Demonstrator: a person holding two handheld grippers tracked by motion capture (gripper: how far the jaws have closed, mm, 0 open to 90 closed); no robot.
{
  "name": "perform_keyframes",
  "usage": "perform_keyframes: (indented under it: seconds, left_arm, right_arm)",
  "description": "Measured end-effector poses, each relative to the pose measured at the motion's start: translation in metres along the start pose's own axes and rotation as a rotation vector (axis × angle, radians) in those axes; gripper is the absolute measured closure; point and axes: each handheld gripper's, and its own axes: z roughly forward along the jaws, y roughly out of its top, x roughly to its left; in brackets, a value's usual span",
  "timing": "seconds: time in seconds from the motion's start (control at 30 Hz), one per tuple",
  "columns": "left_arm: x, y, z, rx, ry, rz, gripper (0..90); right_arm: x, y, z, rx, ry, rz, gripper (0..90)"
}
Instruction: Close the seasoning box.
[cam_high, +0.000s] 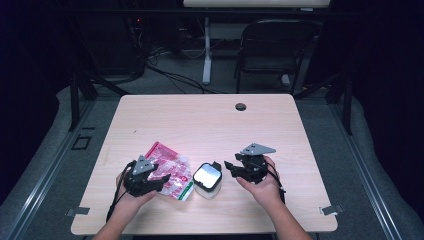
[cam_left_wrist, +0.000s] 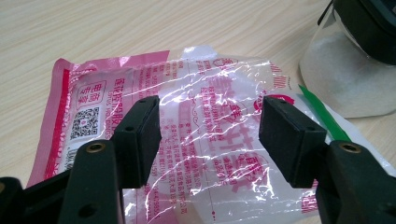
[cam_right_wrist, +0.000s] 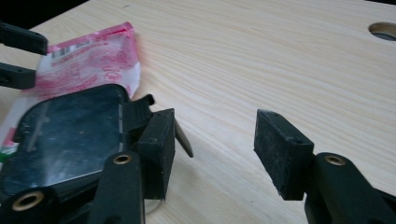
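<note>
1. Two things lay at the table's near edge — a crinkled pink-printed plastic bag and, just beside it, a black-lidded clear container.
2. Left gripper hovered agape over the bag; best to pinch one edge.
3. Right gripper stood open beside the lid — it should steady the container.

In the left gripper view the pink packet runs off the bottom edge, its small print too crumpled to read. The clear container is cut by the right edge, its contents indistinct.
</note>
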Motion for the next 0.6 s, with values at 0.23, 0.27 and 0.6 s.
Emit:
perform_keyframes:
  seconds: [0.23,0.27,0.6]
  left_arm:
    - [0.001,-0.001,0.001,0.001,0.004,-0.004,39.6]
    - [0.001,-0.001,0.001,0.000,0.004,-0.003,39.6]
    - [0.004,-0.002,0.001,0.000,0.011,-0.012,39.6]
  right_arm:
    - [-0.011,-0.005,0.002,0.005,-0.026,0.035,48.2]
    - [-0.013,-0.006,0.003,0.009,-0.030,0.038,48.2]
    - [-0.023,-0.015,0.010,0.042,-0.064,0.071,48.7]
